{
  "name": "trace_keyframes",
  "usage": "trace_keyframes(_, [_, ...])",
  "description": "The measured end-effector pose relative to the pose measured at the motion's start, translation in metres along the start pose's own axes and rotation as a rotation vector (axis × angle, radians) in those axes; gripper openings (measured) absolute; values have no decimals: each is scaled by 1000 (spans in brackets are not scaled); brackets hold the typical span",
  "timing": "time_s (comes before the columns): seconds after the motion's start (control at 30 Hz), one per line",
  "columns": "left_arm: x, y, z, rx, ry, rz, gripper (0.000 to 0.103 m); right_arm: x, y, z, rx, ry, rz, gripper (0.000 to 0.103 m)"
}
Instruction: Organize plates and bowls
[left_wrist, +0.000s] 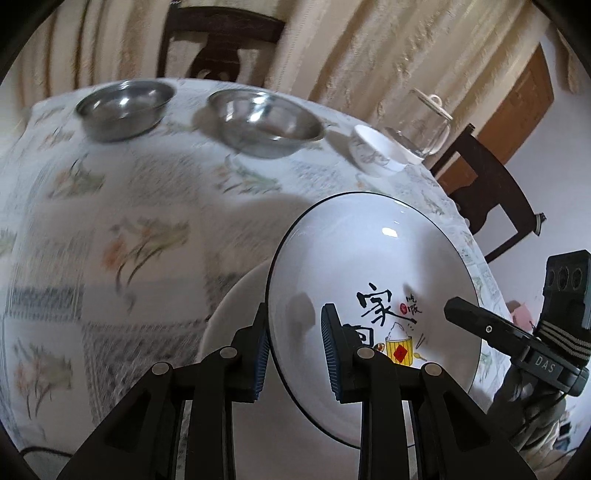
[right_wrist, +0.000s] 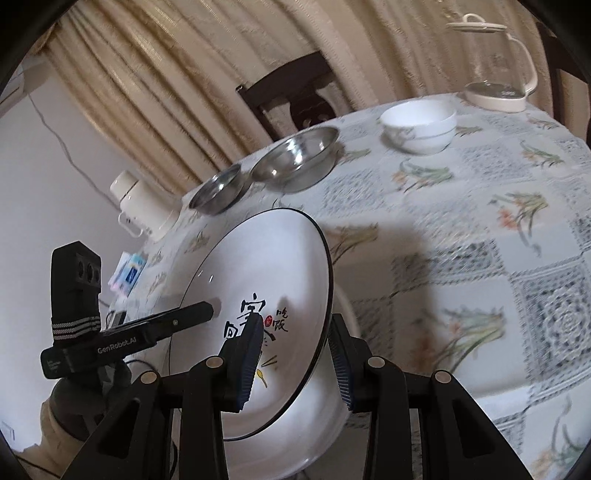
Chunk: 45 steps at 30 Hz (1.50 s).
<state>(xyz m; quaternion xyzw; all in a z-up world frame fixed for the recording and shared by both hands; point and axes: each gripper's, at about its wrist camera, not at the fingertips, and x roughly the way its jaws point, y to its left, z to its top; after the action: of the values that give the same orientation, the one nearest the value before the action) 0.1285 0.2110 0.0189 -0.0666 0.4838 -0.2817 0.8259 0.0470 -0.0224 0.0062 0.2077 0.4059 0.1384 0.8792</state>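
Observation:
A white plate (left_wrist: 369, 251) (right_wrist: 266, 266) with a black rim and black calligraphy is tilted up above a second plain white plate (left_wrist: 236, 310) (right_wrist: 314, 443) on the tablecloth. My left gripper (left_wrist: 295, 350) straddles the plate's rim, one pad outside and one inside, shut on it. My right gripper (right_wrist: 293, 363) clamps the opposite rim the same way. Each gripper shows in the other's view: the right gripper (left_wrist: 480, 326) and the left gripper (right_wrist: 177, 321), each with a fingertip over the plate's face.
Two steel bowls (left_wrist: 123, 109) (left_wrist: 266, 123) (right_wrist: 218, 192) (right_wrist: 295, 162), a white ceramic bowl (left_wrist: 376, 151) (right_wrist: 419, 125) and a glass kettle (left_wrist: 424, 125) (right_wrist: 495, 66) stand along the far side of the table (left_wrist: 110, 240). A white flask (right_wrist: 142, 203) stands at its edge. Dark chairs (right_wrist: 295, 96) surround it.

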Motion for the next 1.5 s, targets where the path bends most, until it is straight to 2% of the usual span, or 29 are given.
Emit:
trace_keyframes(0.13, [-6, 13, -10, -23, -10, 10, 27, 7, 5, -5, -5, 22, -7, 39])
trace_keyframes(0.43, [-19, 16, -23, 10, -46, -4, 31, 9, 9, -16, -5, 38, -25, 39])
trace_keyframes(0.6, [-23, 18, -28, 0, -60, -43, 46, 9, 9, -21, 0, 39, -30, 39])
trace_keyframes(0.83, [-28, 18, -31, -14, -58, -62, 48, 5, 11, -25, -5, 32, -34, 39])
trace_keyframes(0.9, [-35, 18, -31, -5, -84, -55, 53, 4, 11, -25, -6, 28, -40, 39])
trace_keyframes(1.07, [-48, 18, -27, 11, -130, -55, 55, -2, 13, -25, -11, -4, -69, 39])
trace_keyframes(1.23, [-41, 25, -28, -12, -119, -42, 55, -17, 15, -21, -29, -58, -88, 39])
trace_keyframes(1.5, [-38, 29, -29, -31, -118, -40, 55, -18, 6, -19, 7, -72, -95, 40])
